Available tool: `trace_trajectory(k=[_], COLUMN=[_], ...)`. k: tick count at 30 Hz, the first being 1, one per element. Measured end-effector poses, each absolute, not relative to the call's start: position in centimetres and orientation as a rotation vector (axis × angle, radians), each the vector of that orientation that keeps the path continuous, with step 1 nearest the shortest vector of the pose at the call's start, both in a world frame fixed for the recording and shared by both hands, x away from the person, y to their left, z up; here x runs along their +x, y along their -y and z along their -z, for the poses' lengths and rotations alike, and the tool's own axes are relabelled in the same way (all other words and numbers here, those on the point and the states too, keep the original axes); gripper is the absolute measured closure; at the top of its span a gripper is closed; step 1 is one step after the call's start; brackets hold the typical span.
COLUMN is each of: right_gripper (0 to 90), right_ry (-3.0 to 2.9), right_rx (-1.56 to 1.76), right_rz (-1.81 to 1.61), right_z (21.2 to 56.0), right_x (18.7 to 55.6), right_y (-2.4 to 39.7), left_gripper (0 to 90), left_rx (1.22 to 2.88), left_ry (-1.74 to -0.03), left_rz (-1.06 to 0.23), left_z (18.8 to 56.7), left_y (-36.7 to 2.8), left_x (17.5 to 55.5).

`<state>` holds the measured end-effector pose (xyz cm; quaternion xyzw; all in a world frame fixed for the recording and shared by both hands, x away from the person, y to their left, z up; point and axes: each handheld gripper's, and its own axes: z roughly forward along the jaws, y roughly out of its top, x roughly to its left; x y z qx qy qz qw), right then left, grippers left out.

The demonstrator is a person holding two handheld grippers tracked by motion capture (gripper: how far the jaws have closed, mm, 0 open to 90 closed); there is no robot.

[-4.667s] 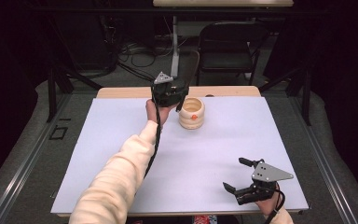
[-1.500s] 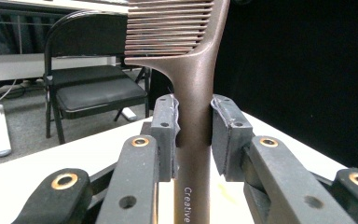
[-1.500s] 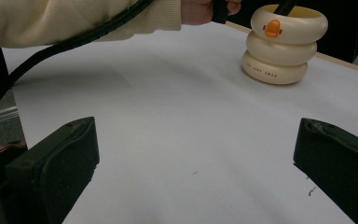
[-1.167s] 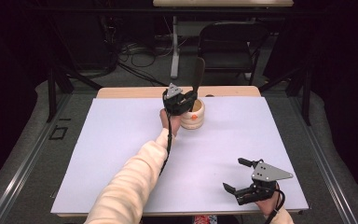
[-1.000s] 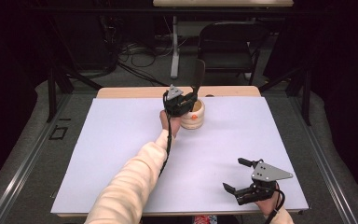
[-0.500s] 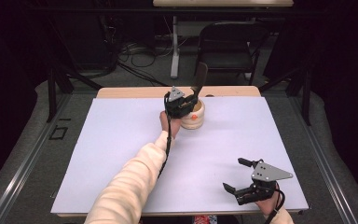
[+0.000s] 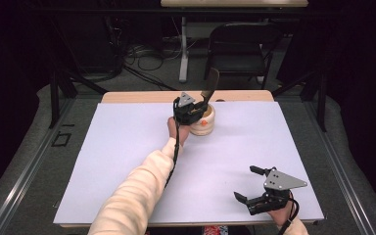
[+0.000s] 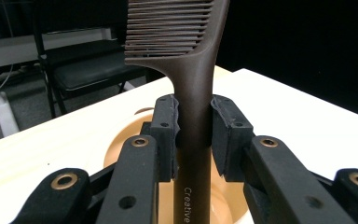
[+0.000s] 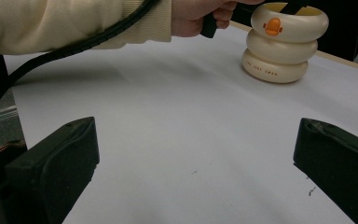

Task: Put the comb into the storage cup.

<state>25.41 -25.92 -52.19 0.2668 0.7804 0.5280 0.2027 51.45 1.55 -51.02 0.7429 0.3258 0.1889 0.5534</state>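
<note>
Left gripper (image 8: pixel 193 126) jaws clamp the comb (image 8: pixel 191 70) over the cup (image 9: pixel 284 42), seemingly inside; right gripper (image 7: pixel 257 183) gapes.

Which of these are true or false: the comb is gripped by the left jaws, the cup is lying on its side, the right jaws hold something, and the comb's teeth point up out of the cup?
1. The left gripper grips the brown comb. True.
2. The cream cup lies on its side. False: it stands upright on the white table cover.
3. The right gripper holds something. False: its jaws stand wide open, with nothing between them.
4. The comb's toothed end sticks up above the cup. True; the handle goes down into the cup's mouth.
</note>
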Motion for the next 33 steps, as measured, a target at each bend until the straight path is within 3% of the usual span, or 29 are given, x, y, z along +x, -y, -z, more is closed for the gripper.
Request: trace_trajectory(k=[27,33], right_gripper=[0.0,0.0], right_ry=[-2.179,-2.178], right_rx=[0.745,0.745], right_rz=[-1.473,-1.472], right_z=[52.2,52.2], right_x=[25.4,25.4], right_y=[25.9,26.0], left_gripper=[71.6,55.2], left_rx=[1.835,1.816], left_ry=[-0.773,-0.745], left_rz=[-0.444,-0.458], left_z=[51.1,50.1], left_y=[-1.1,-1.5], left_x=[51.4,51.0])
